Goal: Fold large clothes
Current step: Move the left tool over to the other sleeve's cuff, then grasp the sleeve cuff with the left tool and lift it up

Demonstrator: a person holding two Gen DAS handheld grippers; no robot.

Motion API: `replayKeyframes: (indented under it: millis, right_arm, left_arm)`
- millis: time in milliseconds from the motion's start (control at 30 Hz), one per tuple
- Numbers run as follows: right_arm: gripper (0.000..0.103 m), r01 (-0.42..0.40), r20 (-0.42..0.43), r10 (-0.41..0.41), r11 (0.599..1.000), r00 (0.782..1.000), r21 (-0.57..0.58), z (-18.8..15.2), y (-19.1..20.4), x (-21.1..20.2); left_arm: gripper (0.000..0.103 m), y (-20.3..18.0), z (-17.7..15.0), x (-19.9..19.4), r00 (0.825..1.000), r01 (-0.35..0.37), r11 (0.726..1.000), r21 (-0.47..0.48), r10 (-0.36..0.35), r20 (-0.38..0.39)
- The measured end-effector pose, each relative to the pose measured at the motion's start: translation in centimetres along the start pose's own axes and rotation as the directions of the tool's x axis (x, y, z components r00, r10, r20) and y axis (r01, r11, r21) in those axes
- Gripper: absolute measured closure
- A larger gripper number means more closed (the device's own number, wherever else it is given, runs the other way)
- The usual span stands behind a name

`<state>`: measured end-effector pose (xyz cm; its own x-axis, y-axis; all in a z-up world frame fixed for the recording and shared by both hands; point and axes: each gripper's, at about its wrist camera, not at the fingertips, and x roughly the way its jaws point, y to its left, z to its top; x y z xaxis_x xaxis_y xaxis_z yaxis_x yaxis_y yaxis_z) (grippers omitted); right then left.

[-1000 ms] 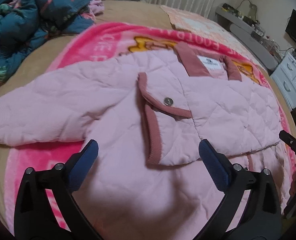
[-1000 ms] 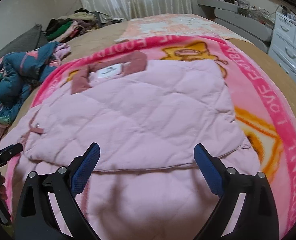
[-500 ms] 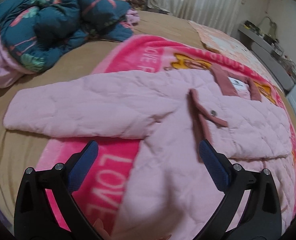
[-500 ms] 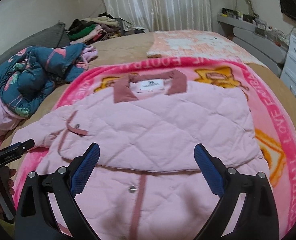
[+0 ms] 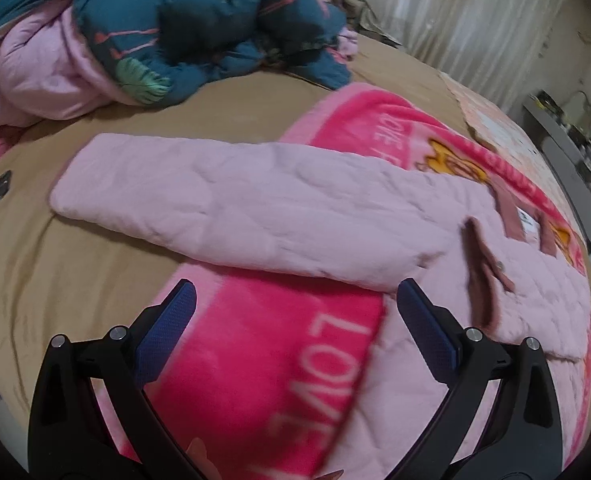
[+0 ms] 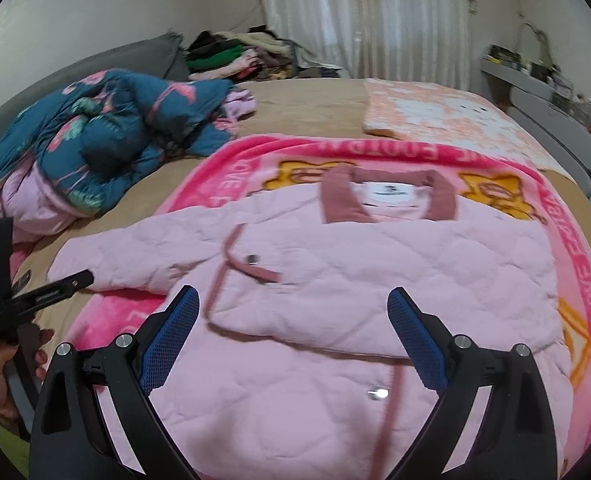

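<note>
The pink jacket [image 6: 375, 280] lay on the pink blanket [image 5: 279, 344] on the bed. One side was folded in. One sleeve [image 5: 223, 208] lay stretched out, not yet folded. The left gripper [image 5: 295, 316] and right gripper [image 6: 295, 324] were wide open and held nothing.

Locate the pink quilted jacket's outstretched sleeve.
In the left wrist view, the sleeve lies ahead of the open left gripper, stretching left off the pink blanket onto the tan bedsheet.

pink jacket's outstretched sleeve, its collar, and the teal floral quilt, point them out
outstretched sleeve [image 5: 223, 200], left wrist view, middle of the sleeve's quilted top
collar [image 6: 389, 184], right wrist view, dusty-rose band above the label
teal floral quilt [image 6: 107, 128], right wrist view, top of the bunched heap
</note>
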<state>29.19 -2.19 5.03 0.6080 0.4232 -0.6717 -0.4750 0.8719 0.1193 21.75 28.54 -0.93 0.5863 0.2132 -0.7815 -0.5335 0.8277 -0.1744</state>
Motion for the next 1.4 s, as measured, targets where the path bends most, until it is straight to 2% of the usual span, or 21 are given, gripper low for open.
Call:
replayKeyframes:
  millis: [267, 500, 800, 1033, 1167, 1267, 1333, 1367, 1400]
  right_arm:
    - [0.008, -0.069, -0.029, 0.067, 0.993, 0.997, -0.093, 0.7, 6.5, 2.4]
    - [0.008, -0.126, -0.072, 0.116, 0.980, 0.991, -0.155, 0.2, 11.4, 4.8]
    - [0.008, -0.152, -0.114, 0.132, 0.970, 0.985, -0.190, -1.1, 14.7, 7.4]
    - [0.008, -0.169, -0.145, 0.144, 0.971, 0.979, -0.172, -1.5, 14.7, 8.9]
    - [0.008, -0.165, -0.145, 0.142, 0.973, 0.979, -0.161, -1.5, 14.2, 9.1]
    - [0.008, -0.165, -0.135, 0.145, 0.974, 0.980, -0.154, -1.4, 13.5, 8.6]
    - [0.008, -0.159, -0.130, 0.139, 0.976, 0.982, -0.151, -1.5, 12.8, 8.3]
    - [0.008, -0.152, -0.129, 0.134, 0.977, 0.983, -0.147, -1.5, 12.4, 8.2]
    - [0.008, -0.146, -0.128, 0.128, 0.979, 0.984, -0.143, -1.5, 12.1, 8.1]
  left_arm:
    - [0.009, 4.8, 0.5, 2.1, 0.998, -0.057, 0.993, -0.103, 0.053, -0.036]
    - [0.009, 8.0, 0.8, 3.1, 0.997, -0.055, 0.980, -0.191, 0.045, -0.056]
    - [0.009, 11.3, 1.8, 5.0, 0.997, -0.068, 0.955, -0.289, 0.051, -0.065]
    - [0.009, 14.6, 2.4, 7.3, 0.998, -0.046, 0.915, -0.401, 0.022, -0.063]
    - [0.009, 16.9, 2.4, 8.3, 0.997, -0.065, 0.869, -0.491, 0.043, -0.056]
    - [0.010, 18.6, 2.7, 8.9, 0.999, -0.029, 0.839, -0.544, 0.015, -0.030]
    - [0.032, 19.7, 2.8, 8.8, 1.000, -0.023, 0.824, -0.567, 0.025, -0.004]
    - [0.049, 19.9, 2.9, 8.8, 1.000, -0.023, 0.822, -0.569, 0.030, 0.004]
    - [0.058, 20.2, 3.0, 8.9, 0.999, -0.026, 0.823, -0.568, 0.037, 0.009]
